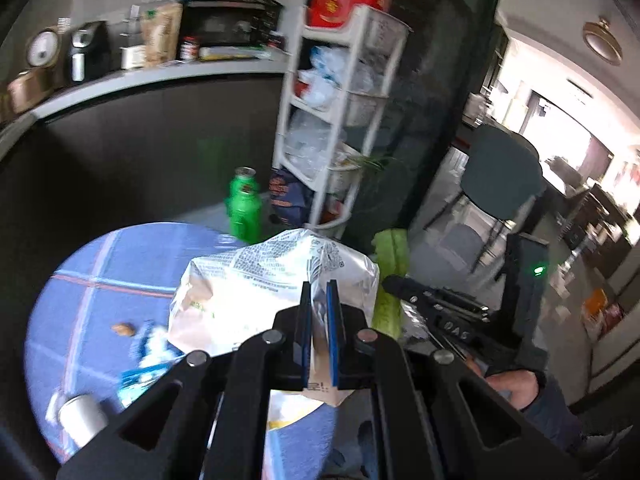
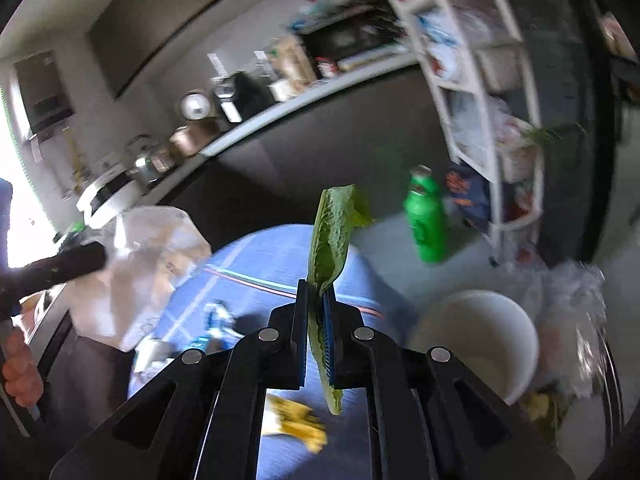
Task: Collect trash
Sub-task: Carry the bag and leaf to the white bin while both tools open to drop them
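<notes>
While our left gripper pinches the printed plastic bag above the blue table and our right gripper clamps the lettuce leaf, we should carry the leaf squarely over the white bin before releasing.

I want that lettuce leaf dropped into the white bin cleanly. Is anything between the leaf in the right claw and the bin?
Nothing visible blocks it. The right claw pinches the lettuce leaf above the blue table, and the white bin stands open just to its right. The plastic bag lies beyond the bin, not in the path.
</notes>
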The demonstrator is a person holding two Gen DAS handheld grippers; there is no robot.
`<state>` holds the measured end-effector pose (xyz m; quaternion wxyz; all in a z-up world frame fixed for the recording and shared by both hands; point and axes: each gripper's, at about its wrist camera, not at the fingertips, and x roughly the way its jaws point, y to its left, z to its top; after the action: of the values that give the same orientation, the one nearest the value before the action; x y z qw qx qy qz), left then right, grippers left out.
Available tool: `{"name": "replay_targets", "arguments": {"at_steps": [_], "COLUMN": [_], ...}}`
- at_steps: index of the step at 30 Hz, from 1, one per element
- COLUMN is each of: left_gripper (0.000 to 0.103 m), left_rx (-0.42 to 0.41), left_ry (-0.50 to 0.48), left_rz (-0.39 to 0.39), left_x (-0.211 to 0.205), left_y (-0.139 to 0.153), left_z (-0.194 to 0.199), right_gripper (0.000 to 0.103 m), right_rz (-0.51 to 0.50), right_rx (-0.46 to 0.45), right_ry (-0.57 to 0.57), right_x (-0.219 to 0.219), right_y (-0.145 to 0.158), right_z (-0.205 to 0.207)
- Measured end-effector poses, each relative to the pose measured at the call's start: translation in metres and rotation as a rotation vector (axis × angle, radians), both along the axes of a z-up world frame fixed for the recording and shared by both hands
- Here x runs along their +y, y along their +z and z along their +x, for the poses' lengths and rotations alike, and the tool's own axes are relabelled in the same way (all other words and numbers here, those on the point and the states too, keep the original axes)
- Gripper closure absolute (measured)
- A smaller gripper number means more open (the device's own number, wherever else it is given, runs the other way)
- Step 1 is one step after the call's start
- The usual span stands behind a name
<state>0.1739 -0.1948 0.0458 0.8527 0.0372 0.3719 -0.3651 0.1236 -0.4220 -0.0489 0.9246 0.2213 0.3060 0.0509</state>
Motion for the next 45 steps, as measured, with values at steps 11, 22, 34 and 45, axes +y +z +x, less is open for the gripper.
{"name": "replay_targets", "arguments": {"at_steps": [11,22,34,45], "left_gripper": [0.095,0.095,0.065,0.013], "left_rx": [0.149,0.226,0.208,0.123], "left_ry": [-0.177,-0.214,-0.212,-0.146], "left_rz": [0.057,0.153,0.209,0.108], "left_x": [-0.137,-0.199,-0.219,-0.197], "left_y": [-0.093,-0.168,-0.189,-0.142], "left_z": [0.047,0.079,0.086,0.076], "right_gripper": [0.095,0.095,0.063,0.012], "right_rz": [0.016,0.060,-0.111,-0.136], "right_rx": [0.180,0.228,0.233,0.180], "right_ry": [-0.118,-0.117,-0.081,-0.094], "right_x": [-0.076,-0.108,-0.099,-0.094], "right_y": [-0.101,-0.152,-0.160,-0.143], "right_z": [-0.011,0.022,0.030,0.012]}}
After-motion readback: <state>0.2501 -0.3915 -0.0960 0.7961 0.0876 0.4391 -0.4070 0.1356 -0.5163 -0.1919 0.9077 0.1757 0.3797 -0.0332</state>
